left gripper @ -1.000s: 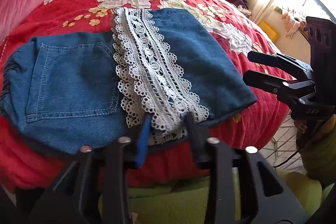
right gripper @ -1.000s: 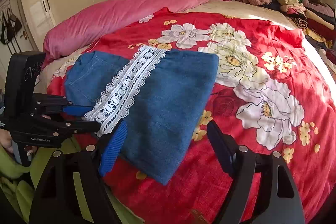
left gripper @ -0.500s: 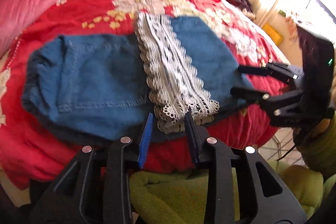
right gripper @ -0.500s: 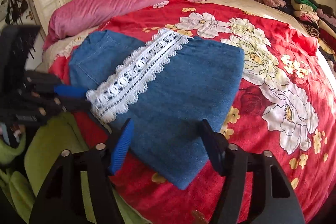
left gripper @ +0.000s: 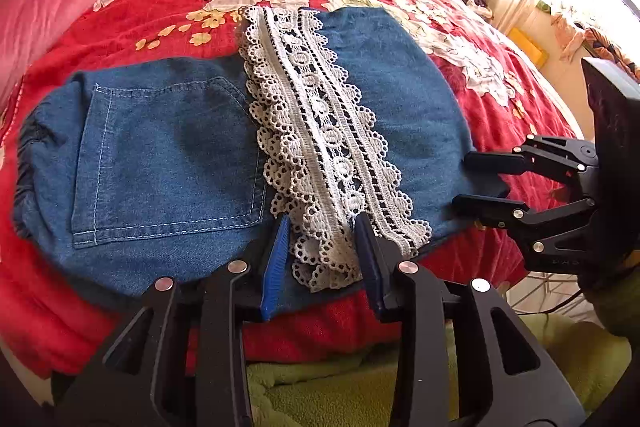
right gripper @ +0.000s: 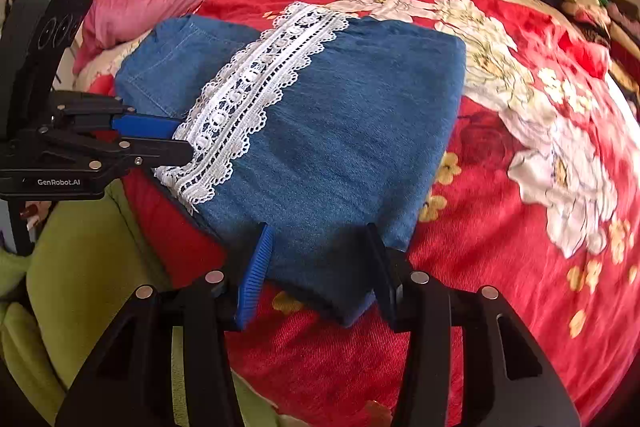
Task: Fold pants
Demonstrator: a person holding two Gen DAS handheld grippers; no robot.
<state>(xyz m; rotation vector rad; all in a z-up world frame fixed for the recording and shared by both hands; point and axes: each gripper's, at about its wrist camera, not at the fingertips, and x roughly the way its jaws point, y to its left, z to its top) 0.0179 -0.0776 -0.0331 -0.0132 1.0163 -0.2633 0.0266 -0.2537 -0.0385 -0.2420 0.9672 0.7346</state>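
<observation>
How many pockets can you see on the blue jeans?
1. The patch pocket sits on the denim pants left of the white lace trim, toward the waistband end. More pockets may be hidden under the folded layers.

Folded blue denim pants (left gripper: pixel 168 163) with white lace trim, lying flat on red floral bedspread near bed's front edge.
Leg end folded over upper part, so lace band (left gripper: pixel 324 147) runs across the middle, front edge to back; its near end sticks slightly past the denim edge. Back patch pocket (left gripper: pixel 164 159) with light stitching faces up on left part, gathered elastic waist at far left. Right part plain denim, smooth, near right corner by bed edge.
</observation>
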